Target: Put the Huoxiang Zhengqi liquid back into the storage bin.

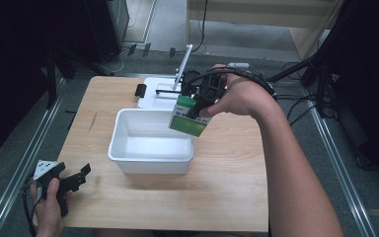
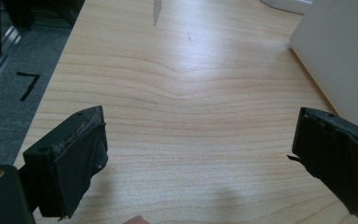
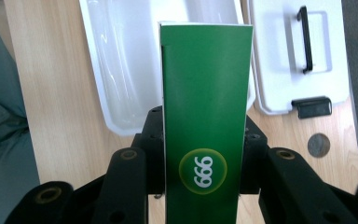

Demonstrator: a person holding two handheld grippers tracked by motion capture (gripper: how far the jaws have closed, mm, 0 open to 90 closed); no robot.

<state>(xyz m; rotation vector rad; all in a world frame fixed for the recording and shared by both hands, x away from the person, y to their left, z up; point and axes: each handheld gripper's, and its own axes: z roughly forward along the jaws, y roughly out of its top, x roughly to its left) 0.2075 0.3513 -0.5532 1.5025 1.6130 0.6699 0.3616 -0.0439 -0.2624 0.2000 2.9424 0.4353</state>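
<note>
Green cardboard box, flat-sided, clamped in right claw, glossy white tub

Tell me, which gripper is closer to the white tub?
Right. The right gripper holds a green box just above the far right corner of the white tub. The left gripper sits open near the table's front left corner, apart from the tub.

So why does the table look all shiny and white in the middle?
Left gripper view: lamp glare washes out the wooden table; the near black jaws look soft. High view: the white tub's floor shines too. Right gripper view: the green box stays sharp.
</note>
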